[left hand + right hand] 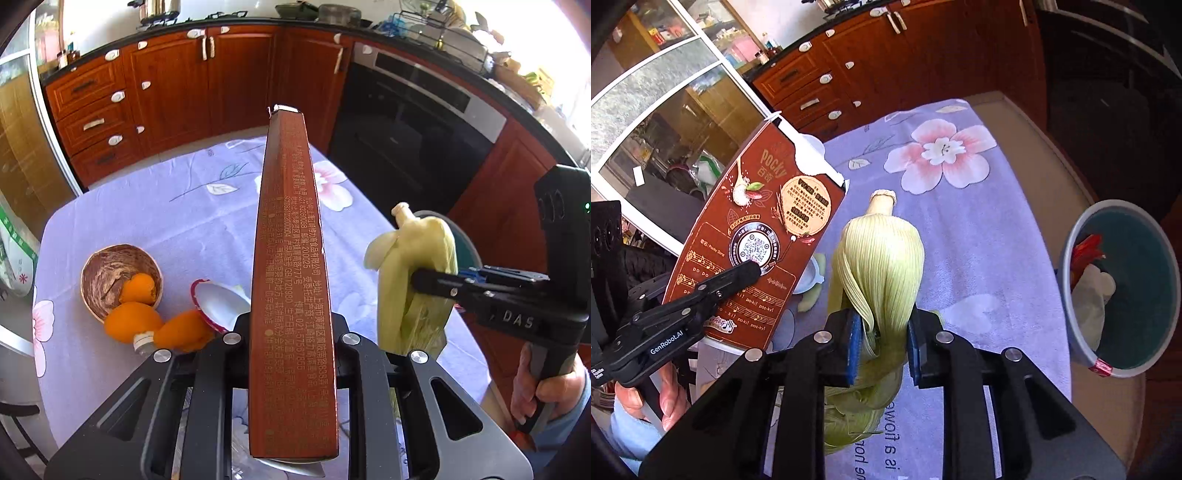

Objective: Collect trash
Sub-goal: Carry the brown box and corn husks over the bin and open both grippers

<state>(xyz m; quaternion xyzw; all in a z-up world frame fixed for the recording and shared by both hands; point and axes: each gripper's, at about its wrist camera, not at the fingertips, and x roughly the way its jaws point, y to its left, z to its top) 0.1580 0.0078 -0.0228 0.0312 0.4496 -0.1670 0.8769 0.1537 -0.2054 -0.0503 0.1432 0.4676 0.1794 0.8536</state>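
My left gripper (291,332) is shut on a brown Pocky box (291,258) and holds it above the table, narrow side to the camera. The box also shows in the right wrist view (757,236), with the left gripper's finger (738,275) on its face. My right gripper (881,339) is shut on a pale green corn husk (882,251), held upright over the tablecloth; it also shows in the left wrist view (413,280). A grey-rimmed bin (1071,306) holding red and white scraps stands at the right, off the table's edge.
On the purple floral tablecloth (184,206) lie a coconut-shell bowl (110,273), orange peel pieces (133,321), a bottle cap (142,341) and a torn white-and-red cup (221,306). Wooden cabinets (184,81) and an oven (413,125) stand beyond.
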